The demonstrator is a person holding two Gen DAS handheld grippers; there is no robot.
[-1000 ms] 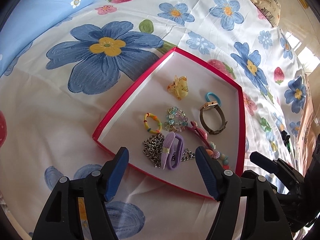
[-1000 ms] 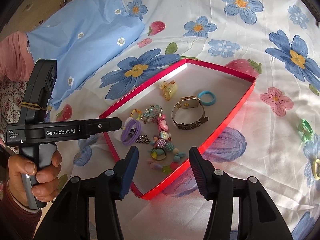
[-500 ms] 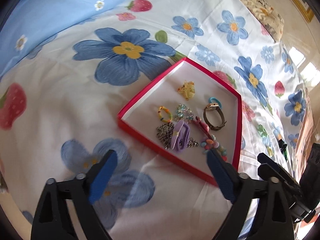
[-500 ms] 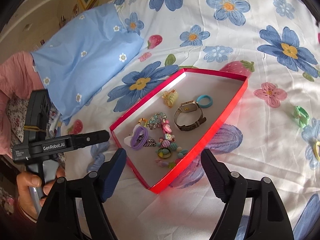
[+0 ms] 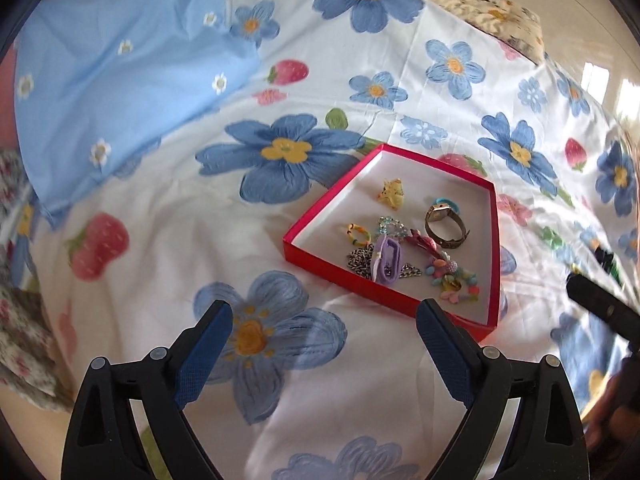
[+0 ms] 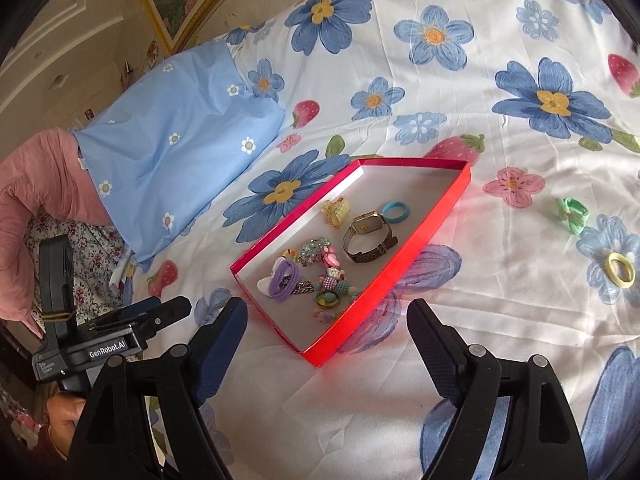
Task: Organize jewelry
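A red tray (image 5: 332, 276) (image 6: 400, 276) lies on the flowered bedsheet. It holds a brown watch (image 5: 444, 224) (image 6: 366, 236), a purple hair tie (image 5: 386, 260) (image 6: 282, 280), a yellow clip (image 5: 390, 194), a blue ring (image 6: 395, 213), a silver chain (image 5: 360, 258) and bead bracelets (image 5: 452, 280). My left gripper (image 5: 324, 308) is open and empty, hovering short of the tray's near left edge. My right gripper (image 6: 326, 306) hovers before the tray's near corner; its jaws are opening, with nothing between them. A green scrunchie (image 6: 574, 214) and a yellow hair tie (image 6: 620, 270) lie on the sheet right of the tray.
A light blue pillow (image 5: 120, 80) (image 6: 172, 140) lies left of the tray. A patterned cushion (image 5: 480, 4) sits at the far edge of the bed. A pink sleeve (image 6: 32, 200) and a hand holding the left gripper's black body (image 6: 104, 348) show at the lower left.
Both grippers have drawn back and up from the tray, which now looks smaller and farther. Both pairs of jaws have spread wider. The left view has swung toward the blue pillow.
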